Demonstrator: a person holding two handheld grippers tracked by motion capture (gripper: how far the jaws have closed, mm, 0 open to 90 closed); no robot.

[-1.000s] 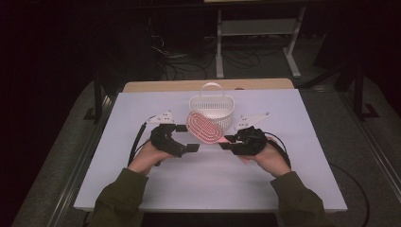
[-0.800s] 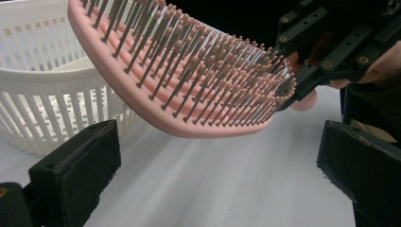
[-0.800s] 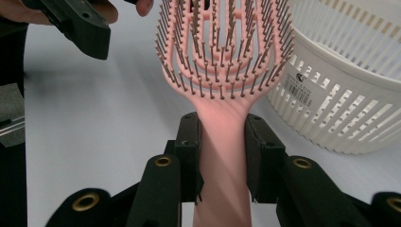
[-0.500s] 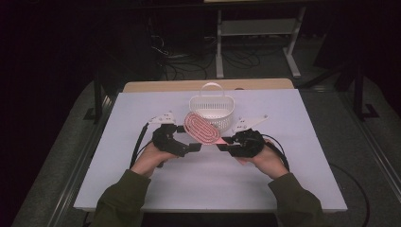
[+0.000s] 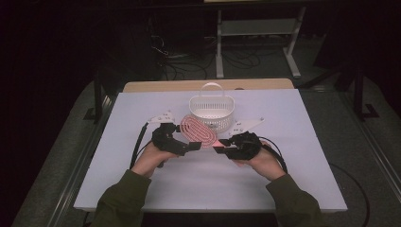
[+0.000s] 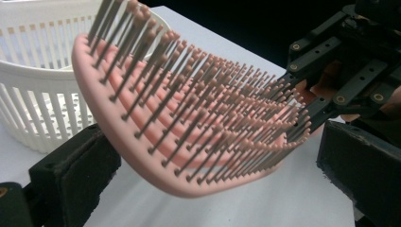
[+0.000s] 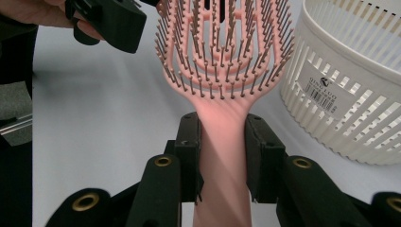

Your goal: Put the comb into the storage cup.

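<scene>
A pink hairbrush [image 5: 197,132] with grey bristles is held just above the table in front of a white slotted basket [image 5: 211,111]. My right gripper [image 7: 222,137] is shut on the brush's handle, with the head [image 7: 222,56] pointing away from it. My left gripper [image 6: 213,161] stands open around the brush head [image 6: 142,127]. One jaw sits close under the head's edge and the other is well clear of it. In the high view the left gripper [image 5: 191,145] and right gripper [image 5: 220,144] face each other.
The basket [image 7: 345,94] has a handle and a barcode label, and stands just behind the brush. The white table top [image 5: 283,179] spreads out toward the front and both sides. Cables trail from each gripper across it.
The right gripper has edged the brush a little to the left, toward the left gripper. The left hand has stayed put.
</scene>
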